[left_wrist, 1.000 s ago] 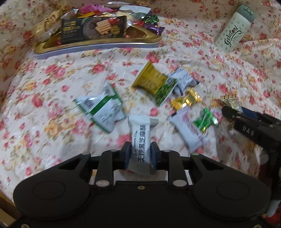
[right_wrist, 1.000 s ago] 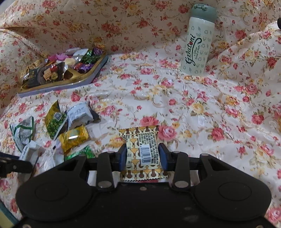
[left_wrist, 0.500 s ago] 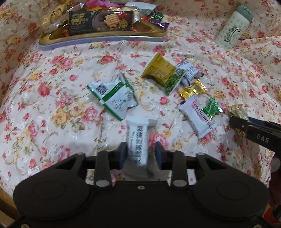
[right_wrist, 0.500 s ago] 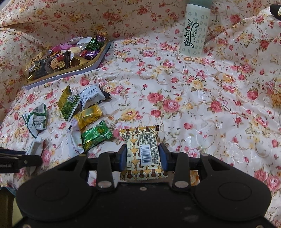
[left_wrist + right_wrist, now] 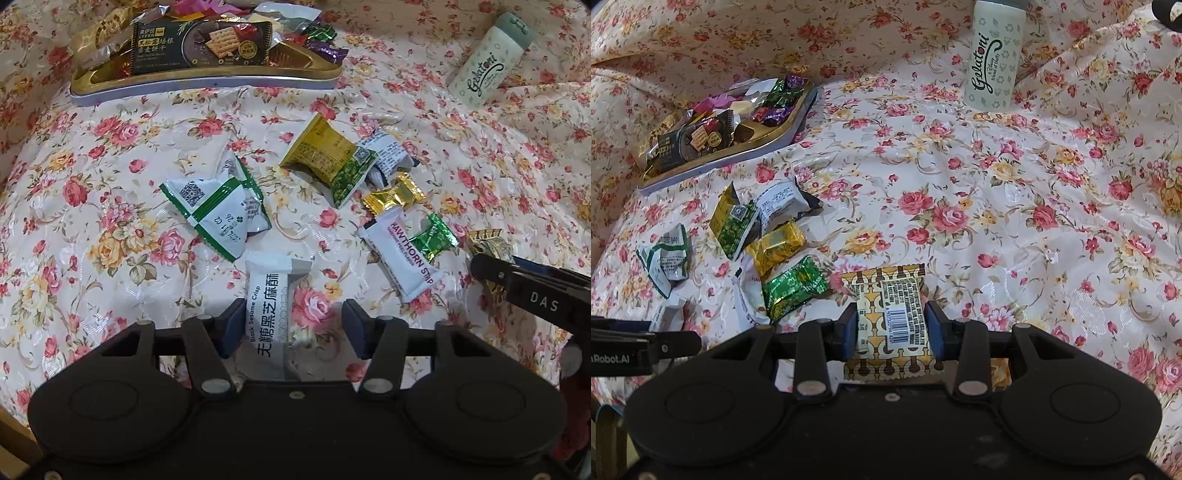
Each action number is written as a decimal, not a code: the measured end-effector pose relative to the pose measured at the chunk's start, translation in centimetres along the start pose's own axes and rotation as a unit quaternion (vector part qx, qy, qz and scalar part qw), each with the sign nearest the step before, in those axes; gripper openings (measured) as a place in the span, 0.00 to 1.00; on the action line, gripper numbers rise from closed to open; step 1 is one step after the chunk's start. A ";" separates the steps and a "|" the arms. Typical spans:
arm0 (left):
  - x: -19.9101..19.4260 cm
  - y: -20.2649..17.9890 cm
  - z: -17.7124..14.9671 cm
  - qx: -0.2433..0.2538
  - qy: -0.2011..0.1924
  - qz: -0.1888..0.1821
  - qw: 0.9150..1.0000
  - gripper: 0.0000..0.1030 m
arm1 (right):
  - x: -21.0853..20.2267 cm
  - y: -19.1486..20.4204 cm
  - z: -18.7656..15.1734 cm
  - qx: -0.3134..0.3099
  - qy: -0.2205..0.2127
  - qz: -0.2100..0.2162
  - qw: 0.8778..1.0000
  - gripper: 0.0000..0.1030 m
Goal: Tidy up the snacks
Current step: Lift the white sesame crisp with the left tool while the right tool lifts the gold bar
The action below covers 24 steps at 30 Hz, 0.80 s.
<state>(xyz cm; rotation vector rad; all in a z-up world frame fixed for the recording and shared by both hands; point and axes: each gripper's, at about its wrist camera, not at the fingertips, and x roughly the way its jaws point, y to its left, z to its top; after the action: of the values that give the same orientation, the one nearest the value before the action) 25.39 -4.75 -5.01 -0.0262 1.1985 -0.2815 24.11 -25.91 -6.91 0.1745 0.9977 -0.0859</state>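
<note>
The left gripper (image 5: pixel 291 325) has its jaws opening w/ the white "Black Sesame Crisp" packet (image 5: pixel 271 314) between them; the right pad stands clear of it, the left pad is just beside its edge, so the packet looks released and lying on the floral cloth (image 5: pixel 110 155) near its front edge, prob. set down rather than carried on. The right gripper (image 5: pixel 892 328) is clenched on a yellow-and-brown patterned packet w/ a barcode label (image 5: pixel 894 310), both pads pressing its sides; it's held at the near end so most of the wrapper sticks out forward, which would let it drop cleanly. The gold oval tin tray w/ a blue base (image 5: pixel 207 79) sits at the cloth's far-left edge, already piled w/ wrapped candies and a dark cracker pack (image 5: pixel 201 44), so it's likely the target. Loose mid-cloth, btw tray and grippers: a white-green foil packet (image 5: pixel 218 210), a yellow-green pouch (image 5: pixel 328 162), a gold candy (image 5: pixel 393 194), a white "Hawthorn Strip" bar (image 5: pixel 402 258) and a shiny green candy (image 5: pixel 434 236) touching it. A pale cream bottle w/ a grey-green cap (image 5: pixel 487 62) stands at the far-right, apart from the snacks, prob. not part of the sort.
</note>
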 end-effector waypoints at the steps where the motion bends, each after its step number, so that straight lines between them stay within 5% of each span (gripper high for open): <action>1: 0.0 -0.1 0.0 0.001 0.003 0.004 1.000 0.56 | 0.0 0.0 0.0 0.003 0.002 0.001 1.000 0.39; 10: 0.0 -0.5 0.0 -0.002 0.007 0.026 1.000 0.48 | -0.4 0.3 -0.2 0.018 0.024 0.011 0.999 0.39; 13: -0.1 -0.6 0.0 0.001 0.010 0.033 0.999 0.38 | -0.6 0.5 -0.4 0.024 0.033 0.014 0.999 0.39; 24: -1.0 0.4 -1.1 -0.022 0.023 0.005 0.999 0.30 | -1.8 0.1 -1.5 0.068 0.070 0.037 0.995 0.38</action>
<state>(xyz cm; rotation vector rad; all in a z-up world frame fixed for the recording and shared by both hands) 24.15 -4.01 -4.55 -0.0529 1.2511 -0.2481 21.86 -25.57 -6.15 0.3456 1.1243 -0.0742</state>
